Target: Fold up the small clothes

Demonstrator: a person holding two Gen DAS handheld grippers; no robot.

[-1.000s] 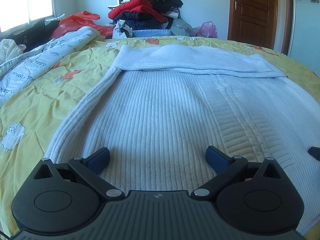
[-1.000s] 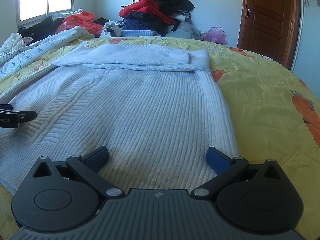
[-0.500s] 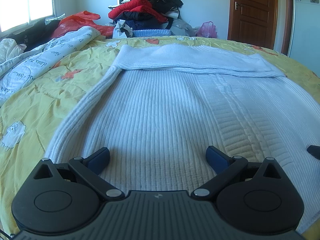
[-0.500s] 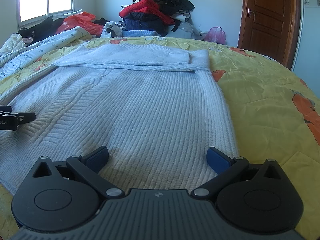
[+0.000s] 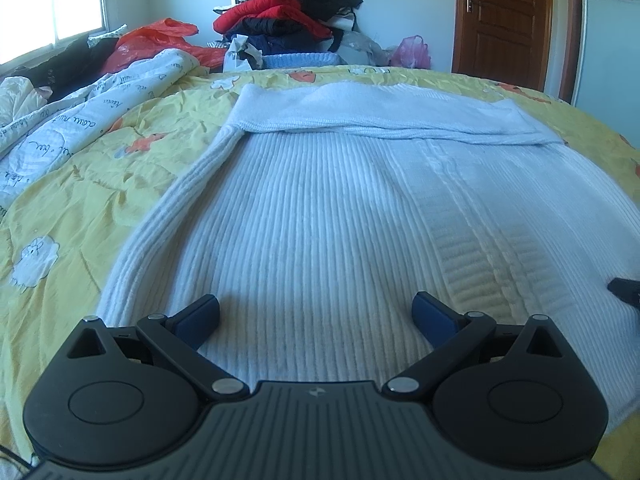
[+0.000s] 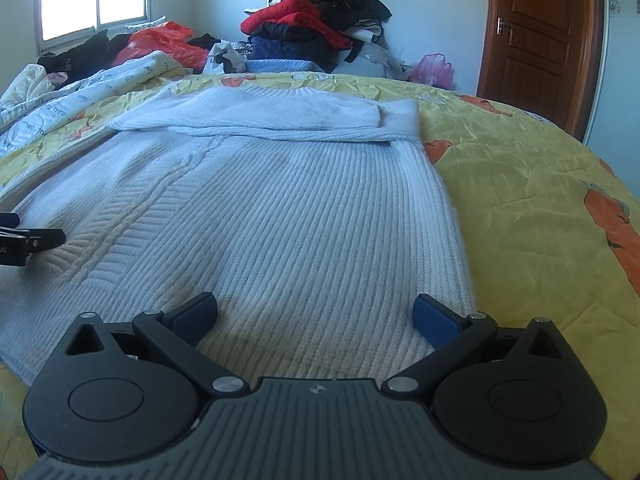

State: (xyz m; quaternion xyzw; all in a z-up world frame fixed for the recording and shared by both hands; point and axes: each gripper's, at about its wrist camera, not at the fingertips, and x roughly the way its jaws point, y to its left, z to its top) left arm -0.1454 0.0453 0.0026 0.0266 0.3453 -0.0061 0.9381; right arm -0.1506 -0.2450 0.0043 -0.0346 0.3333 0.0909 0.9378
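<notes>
A pale blue ribbed knit sweater (image 5: 340, 208) lies flat on the yellow bedspread (image 5: 80, 184), its sleeves folded across the far end (image 5: 380, 116). My left gripper (image 5: 316, 314) hovers low over the near left part of the sweater, open, nothing between its blue pads. The same sweater (image 6: 280, 208) fills the right wrist view. My right gripper (image 6: 316, 312) is open above its near right part, close to the right side edge. Each gripper's tip shows at the edge of the other's view (image 5: 626, 290) (image 6: 32, 240).
A heap of red, black and dark blue clothes (image 5: 288, 20) rises behind the bed. A white printed quilt (image 5: 72, 128) and orange bags (image 5: 160, 36) lie at the left. A brown door (image 6: 540, 36) stands at the right. Bare yellow bedspread (image 6: 540, 208) lies right of the sweater.
Both grippers have drawn back slightly toward the near hem. They stay open and the sweater has not moved.
</notes>
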